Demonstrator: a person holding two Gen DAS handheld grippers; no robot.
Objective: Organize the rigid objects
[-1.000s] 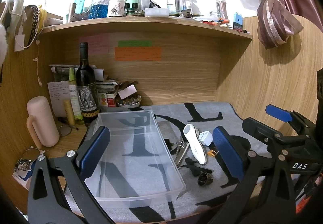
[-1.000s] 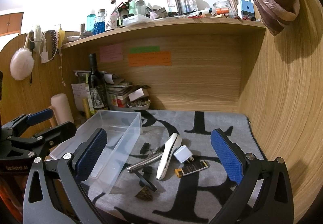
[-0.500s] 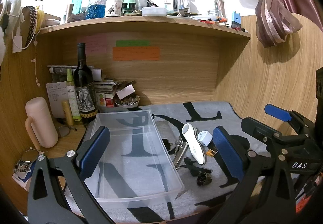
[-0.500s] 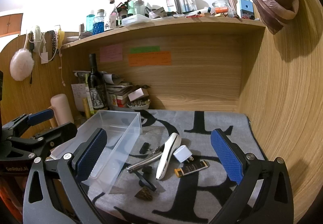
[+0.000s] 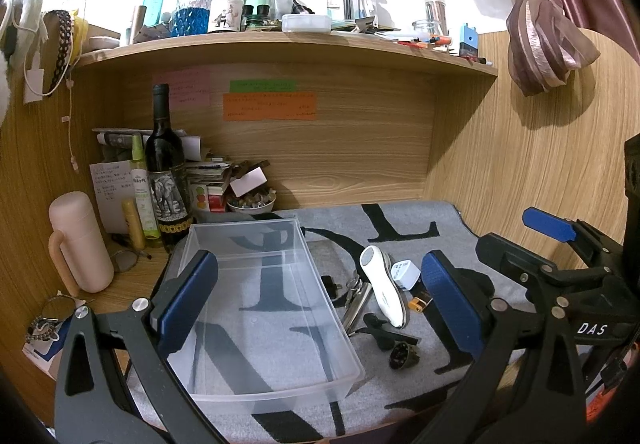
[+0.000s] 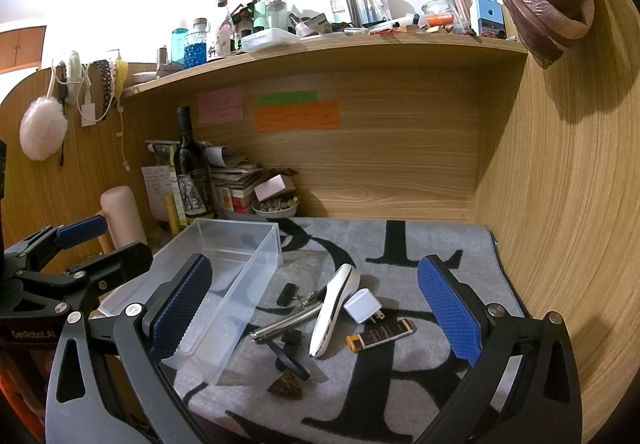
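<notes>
The little hard things lie in a bunch on the gray mat (image 6: 420,244), just to the right of the clear plastic box (image 5: 256,284). The long white gadget (image 6: 334,310) lies in the middle of the bunch, and the white plug (image 6: 362,306) sits right beside it. A black and yellow stick (image 6: 380,334) lies just in front of the plug. On the other side of the white gadget you have the shiny metal tool (image 6: 286,322), a small black piece (image 6: 287,294), a black clip (image 6: 288,358) and a brown spiky bit (image 6: 285,384) nearest to you. The box has nothing in it and stands on the left part of the mat, on the bench (image 5: 100,288). Your left gripper (image 5: 316,308) hangs over the box with its jaws spread wide, and they hold nothing. Your right gripper (image 6: 316,312) hangs over the bunch of small things with its jaws spread wide too, and they touch nothing. Behind the box stand a dark wine bottle (image 5: 166,171), a pink cup (image 5: 80,242) and a small bowl (image 5: 251,203). Up above, the shelf (image 5: 280,43) is full of bottles and jars
</notes>
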